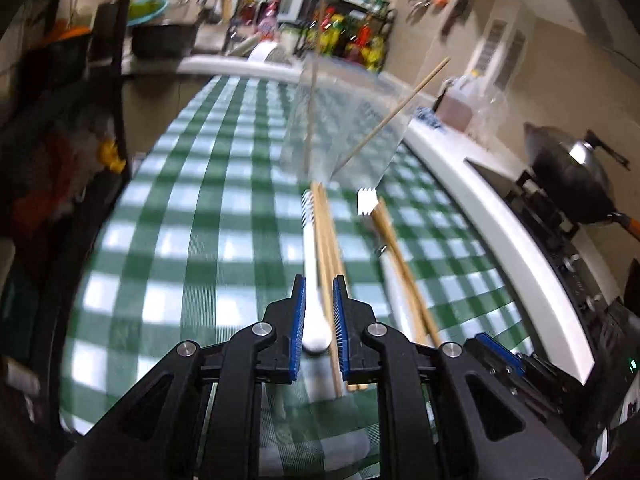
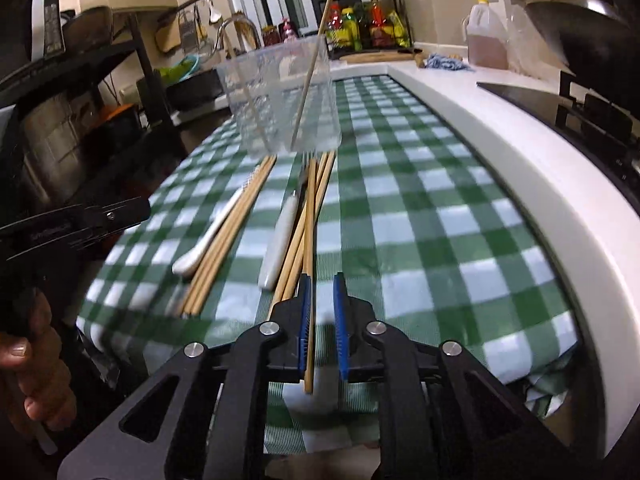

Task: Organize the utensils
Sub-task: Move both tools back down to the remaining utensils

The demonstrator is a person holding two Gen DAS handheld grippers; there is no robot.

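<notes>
Both hand-held grippers point forward and downward over a desk (image 2: pixel 460 216) covered in a green-and-white checked cloth.

The left hand-held gripper (image 1: pixel 319 316) has its blue-padded jaws set narrow. Between them lie the rounded end of a white plastic-handled fork (image 1: pixel 310 264) and some of the bamboo chopsticks of the left bundle (image 1: pixel 326 240); whether the pads press on them cannot be told. In the right wrist view a person's hand (image 2: pixel 28 364) grips the handle of that left tool at the left edge.

The right hand-held gripper (image 2: pixel 322 316) also has its jaws narrow. One bamboo chopstick (image 2: pixel 309 280) runs just inside its left pad, with open space to the other pad, so it does not look clamped.

On the cloth there are two groups of utensils lying lengthwise, each a white-handled utensil beside a bundle of bamboo chopsticks; the second white-handled utensil (image 2: pixel 280 236) lies against the right bundle (image 2: pixel 316 200). Each bundle holds several sticks, the exact count unclear.

Beyond them stands one clear plastic container (image 2: pixel 280 100), upright, with two thin wooden sticks (image 2: pixel 310 68) leaning inside it.
</notes>
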